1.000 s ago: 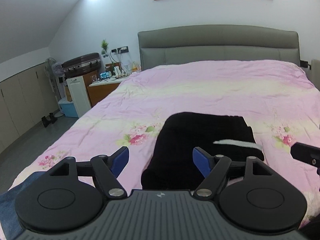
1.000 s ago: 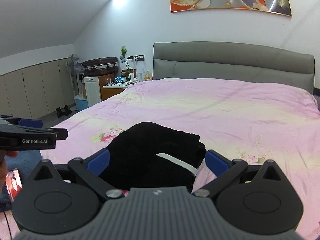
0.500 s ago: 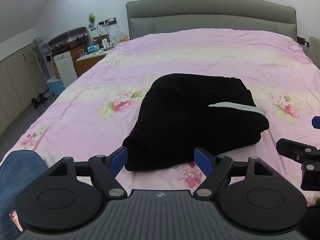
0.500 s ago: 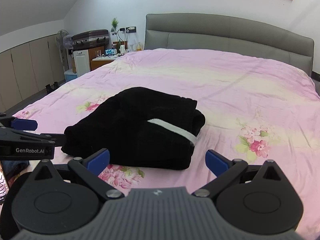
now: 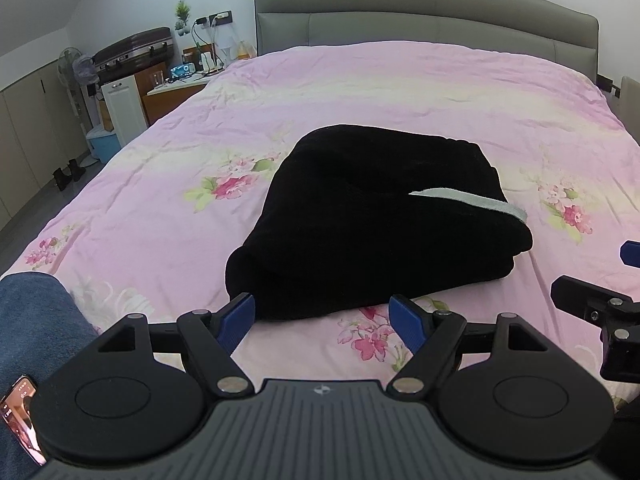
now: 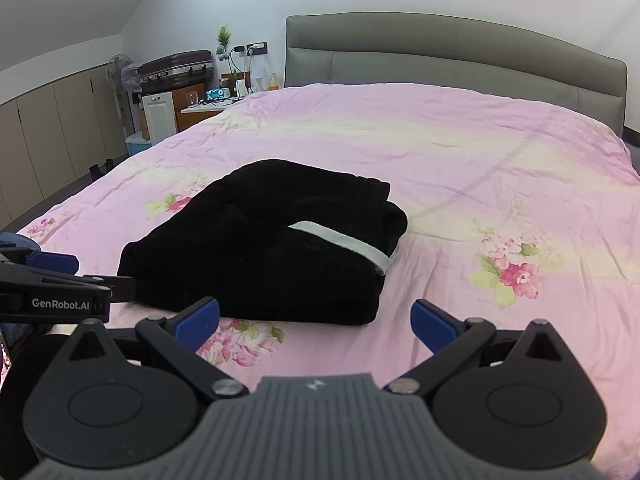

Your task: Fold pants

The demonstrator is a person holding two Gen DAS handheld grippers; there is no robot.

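Both claws gape wide and empty: the left gripper (image 5: 322, 316) and right gripper (image 6: 316, 318) hang just short of the black pants (image 5: 372, 224), bundled mid-bedspread (image 5: 400, 92). Its layers seem loose, though dark cloth hides the creases; a shallow pinch could drag one layer and undo the fold.

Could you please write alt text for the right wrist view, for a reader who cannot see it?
Black pants, folded into a thick bundle with a white stripe on top, lie on a bed with a pink floral cover. The right tool is open and empty just short of the bundle, and the left tool reaches in from the left edge. A grey headboard stands behind.
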